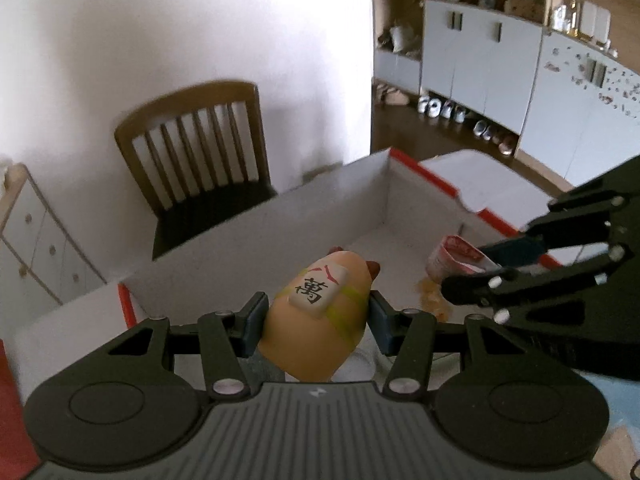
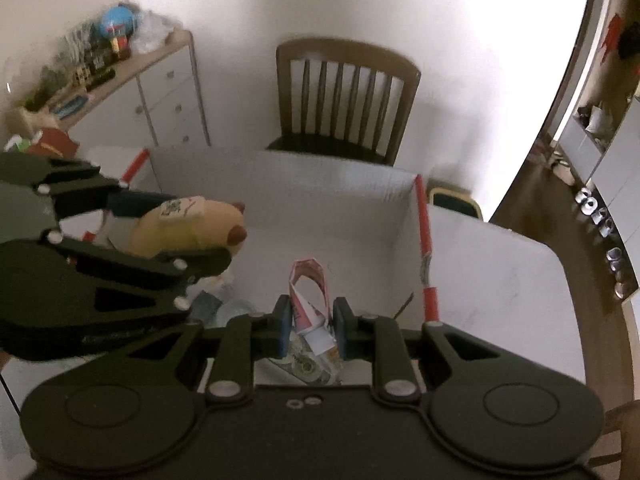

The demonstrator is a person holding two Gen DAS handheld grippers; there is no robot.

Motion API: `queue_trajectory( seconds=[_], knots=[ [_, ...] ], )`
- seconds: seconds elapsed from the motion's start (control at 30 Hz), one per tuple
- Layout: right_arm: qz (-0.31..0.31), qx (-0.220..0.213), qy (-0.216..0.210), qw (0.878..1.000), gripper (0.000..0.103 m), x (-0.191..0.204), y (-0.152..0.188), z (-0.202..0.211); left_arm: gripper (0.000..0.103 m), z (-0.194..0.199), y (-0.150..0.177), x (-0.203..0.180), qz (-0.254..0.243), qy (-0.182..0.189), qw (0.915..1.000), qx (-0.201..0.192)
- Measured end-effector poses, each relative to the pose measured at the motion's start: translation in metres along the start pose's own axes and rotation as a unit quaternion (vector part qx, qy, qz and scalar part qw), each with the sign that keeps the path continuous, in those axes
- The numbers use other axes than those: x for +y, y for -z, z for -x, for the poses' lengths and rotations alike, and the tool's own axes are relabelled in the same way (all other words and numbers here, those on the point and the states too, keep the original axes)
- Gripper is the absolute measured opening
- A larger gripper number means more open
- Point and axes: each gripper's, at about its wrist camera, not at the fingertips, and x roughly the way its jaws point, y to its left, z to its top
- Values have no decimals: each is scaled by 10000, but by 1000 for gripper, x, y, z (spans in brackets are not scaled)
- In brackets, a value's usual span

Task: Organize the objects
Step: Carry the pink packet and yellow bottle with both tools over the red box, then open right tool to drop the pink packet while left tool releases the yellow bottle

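left gripper (image 1: 316,322) is clamping the plush toy (image 1: 316,316) across its width, both pads pressing into its sides. Toy is tan, oblong, with a white mahjong-style tile (image 1: 318,288) strapped on top by a yellow-green band. Its long axis is running along the gripper fingers, brown-tipped end pointing forward and down toward the far wall of the white cardboard box (image 1: 280,216). In the right wrist view the same toy (image 2: 184,228) is lying roughly level over the left part of the box, brown tip pointing right toward the box centre

right gripper (image 2: 308,320) is closed on a crumpled red-and-white paper packet (image 2: 308,292), pinching its lower end; the packet is standing up out of the pads with its long axis pointing forward into the box, folded loop at the far end. In the left wrist view the packet (image 1: 456,256) is sticking out leftward from the right gripper (image 1: 476,268)

both items are hanging over the open box interior, apart from each other. Box has red-taped edges (image 2: 426,240) and some blurred clutter low on its floor, can't tell what. Wooden chair (image 2: 348,100) is standing behind the box against the white wall
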Motion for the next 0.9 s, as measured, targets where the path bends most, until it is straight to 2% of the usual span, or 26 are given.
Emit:
queue_trajectory(
  seconds=[0.43,0.73,0.9],
  knots=[
    [257,555,84,9981,21,12,11,-41,53,-49,-8,-2,57,48,9974,723],
    [253,755,64,9968,22,12,19,-49,54,-70,-4,-6,98,182,9930,1163],
    [274,883,110,9957,24,12,24,-53,54,-77,5,-3,346,203,9889,1428]
  ],
)
